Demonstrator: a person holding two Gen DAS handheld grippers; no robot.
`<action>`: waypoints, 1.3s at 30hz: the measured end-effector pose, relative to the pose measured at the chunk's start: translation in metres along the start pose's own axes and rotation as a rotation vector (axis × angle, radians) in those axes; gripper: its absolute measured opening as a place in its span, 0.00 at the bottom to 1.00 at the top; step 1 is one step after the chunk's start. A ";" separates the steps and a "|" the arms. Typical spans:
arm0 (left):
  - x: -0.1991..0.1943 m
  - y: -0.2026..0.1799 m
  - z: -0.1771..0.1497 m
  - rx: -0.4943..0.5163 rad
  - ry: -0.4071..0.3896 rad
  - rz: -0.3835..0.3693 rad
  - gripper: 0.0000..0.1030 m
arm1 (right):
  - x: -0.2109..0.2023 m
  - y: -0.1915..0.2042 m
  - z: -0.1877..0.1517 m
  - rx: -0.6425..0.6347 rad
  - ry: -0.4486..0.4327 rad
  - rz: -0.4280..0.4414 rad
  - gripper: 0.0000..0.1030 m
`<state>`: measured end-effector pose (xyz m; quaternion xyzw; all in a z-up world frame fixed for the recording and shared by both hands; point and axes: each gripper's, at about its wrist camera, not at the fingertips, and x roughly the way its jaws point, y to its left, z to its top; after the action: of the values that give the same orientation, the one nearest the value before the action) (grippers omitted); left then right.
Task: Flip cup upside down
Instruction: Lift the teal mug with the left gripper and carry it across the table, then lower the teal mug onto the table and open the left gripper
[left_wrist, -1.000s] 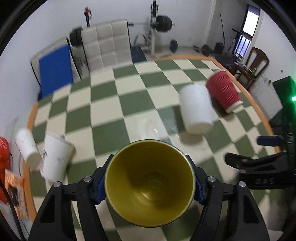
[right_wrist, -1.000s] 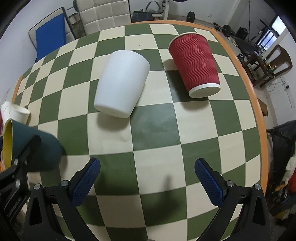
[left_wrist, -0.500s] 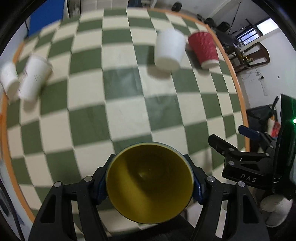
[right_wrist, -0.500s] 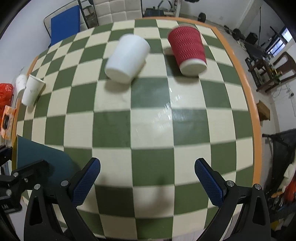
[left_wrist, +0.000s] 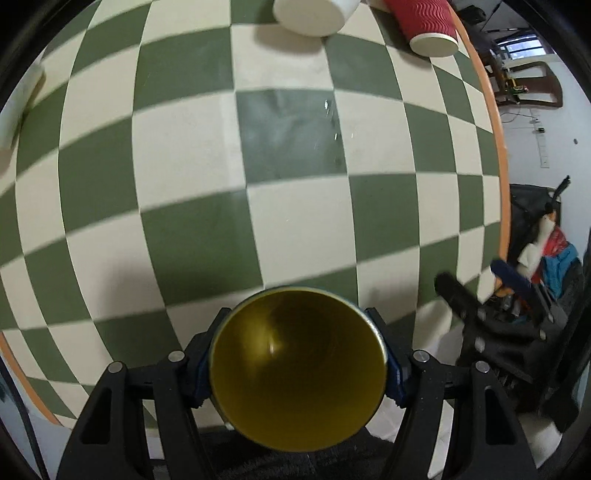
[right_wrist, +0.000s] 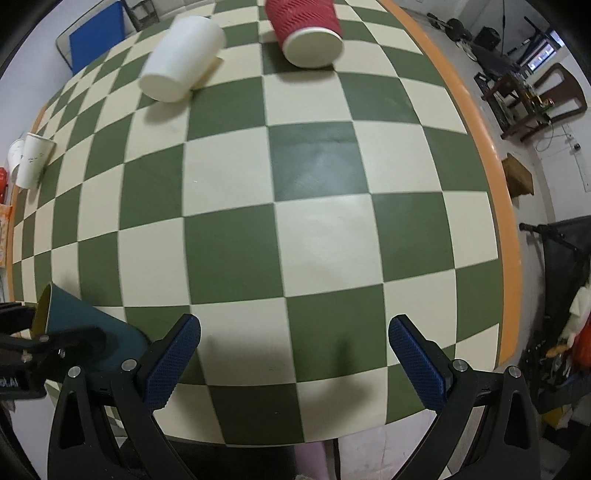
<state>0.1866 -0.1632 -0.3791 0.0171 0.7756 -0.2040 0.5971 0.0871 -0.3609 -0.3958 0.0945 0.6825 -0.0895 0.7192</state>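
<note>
My left gripper (left_wrist: 298, 365) is shut on a dark teal cup with a yellow inside (left_wrist: 297, 369). The cup's open mouth faces the camera and it hangs over the near edge of the checkered table (left_wrist: 258, 147). In the right wrist view the same cup (right_wrist: 88, 325) is at the far left, tilted, held by the left gripper (right_wrist: 55, 339) above the table's near left edge. My right gripper (right_wrist: 293, 354) is open and empty above the table's near edge; it also shows at the right of the left wrist view (left_wrist: 480, 288).
A white cup (right_wrist: 181, 59) and a red ribbed cup (right_wrist: 306, 29) lie on their sides at the far end of the green and cream table (right_wrist: 314, 240). Two white paper cups (right_wrist: 31, 158) stand at the left edge. Chairs and gym gear lie beyond.
My left gripper has tipped forward and downward with the cup, so the view now looks down on the table. My right gripper has drawn back toward the near edge and stays open.
</note>
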 end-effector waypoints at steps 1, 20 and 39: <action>0.001 -0.003 0.004 0.000 -0.002 0.000 0.66 | 0.001 -0.004 -0.001 0.008 0.005 0.004 1.00; 0.024 0.015 0.061 -0.094 -0.003 0.018 0.66 | -0.007 -0.022 0.016 0.040 0.007 -0.028 1.00; -0.035 0.024 0.047 -0.097 -0.155 0.028 0.82 | -0.021 -0.003 0.024 0.078 -0.010 0.036 1.00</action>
<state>0.2462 -0.1496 -0.3629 -0.0168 0.7357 -0.1584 0.6584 0.1087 -0.3704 -0.3740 0.1344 0.6731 -0.1036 0.7198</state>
